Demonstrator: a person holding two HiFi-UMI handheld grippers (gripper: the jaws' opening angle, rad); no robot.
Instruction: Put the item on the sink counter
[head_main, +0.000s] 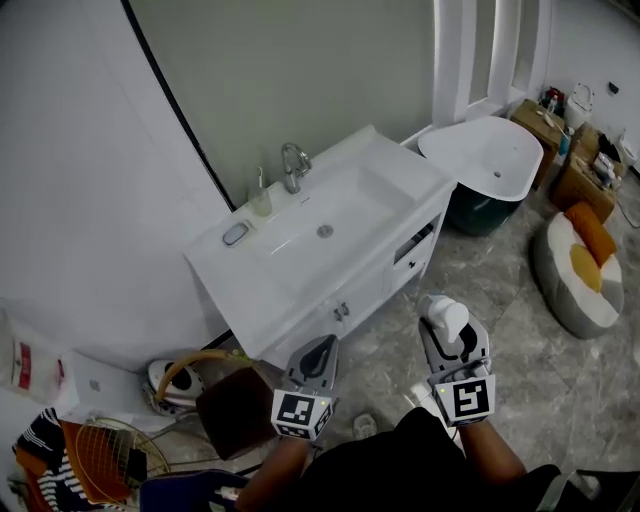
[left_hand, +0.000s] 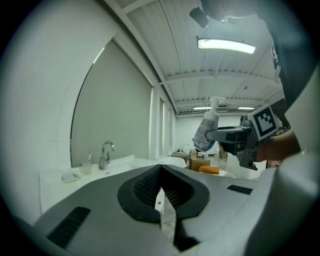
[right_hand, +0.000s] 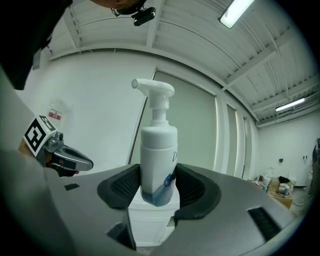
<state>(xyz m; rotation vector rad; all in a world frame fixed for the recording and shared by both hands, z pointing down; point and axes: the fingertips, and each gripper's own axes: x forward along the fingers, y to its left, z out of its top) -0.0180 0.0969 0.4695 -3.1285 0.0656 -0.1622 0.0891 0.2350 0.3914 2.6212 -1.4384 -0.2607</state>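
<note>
A white pump bottle (head_main: 446, 316) with a blue mark stands upright between the pads of my right gripper (head_main: 452, 336), which is shut on its lower body (right_hand: 159, 160). I hold it low in the head view, over the floor in front of the white sink counter (head_main: 405, 172) and to its right. My left gripper (head_main: 320, 352) hovers beside it on the left, shut with nothing in it. In the left gripper view the bottle (left_hand: 206, 132) hangs in the air at the right, and the counter (left_hand: 125, 162) lies ahead on the left.
On the counter's left end stand a faucet (head_main: 293, 165), a cup with a toothbrush (head_main: 260, 200) and a soap dish (head_main: 236, 234). A white bathtub (head_main: 490, 165) lies right of the counter. A cushion seat (head_main: 580, 270), boxes (head_main: 560, 140) and a wire basket (head_main: 105, 455) sit on the floor.
</note>
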